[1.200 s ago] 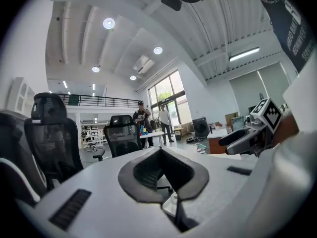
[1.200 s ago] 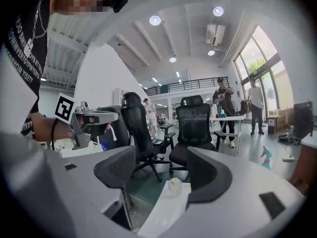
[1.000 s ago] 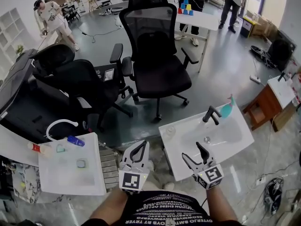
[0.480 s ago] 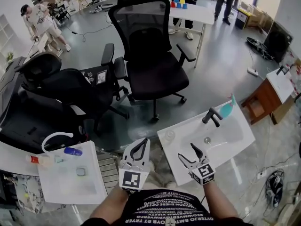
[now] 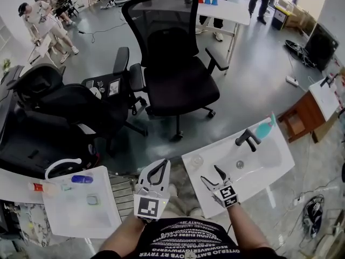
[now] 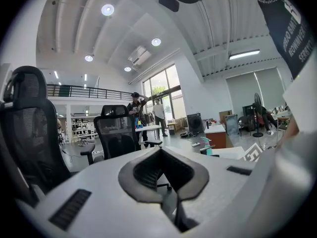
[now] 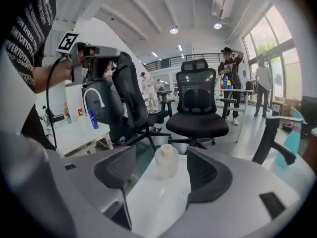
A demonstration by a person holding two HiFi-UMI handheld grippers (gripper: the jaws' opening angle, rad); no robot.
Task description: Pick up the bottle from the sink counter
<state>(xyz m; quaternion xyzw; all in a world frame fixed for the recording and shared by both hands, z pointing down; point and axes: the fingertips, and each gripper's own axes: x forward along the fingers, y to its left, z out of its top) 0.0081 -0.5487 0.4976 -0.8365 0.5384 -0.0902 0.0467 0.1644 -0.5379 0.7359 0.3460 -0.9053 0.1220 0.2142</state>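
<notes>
**Claw lined up on the little bottle**

Right claw hangs over the near left part of the counter. Its 2 jaws are spread wide and nothing is between them yet. In the right gripper view the bottle shows in the gap between the 2 dark pads, but it stands a bit farther on, so no pad touches it.

The bottle is small and pale with a round cap. It stands upright by the counter's left corner, well apart from the tap and the teal sprayer at the back. I think the little bottle is the 1 to pick up, because the claw points right at it.

The jaws look wide so the bottle can slip in between with room on both sides. The claw tips down a little, likely so it meets the bottle low on its body and not at the cap.

Left claw is pressed together with nothing in it. It sits off to the side, away from the counter, likely to stay out of the way.

Next, the right claw needs to go forward and squeeze softly. A bump could knock the bottle over.
</notes>
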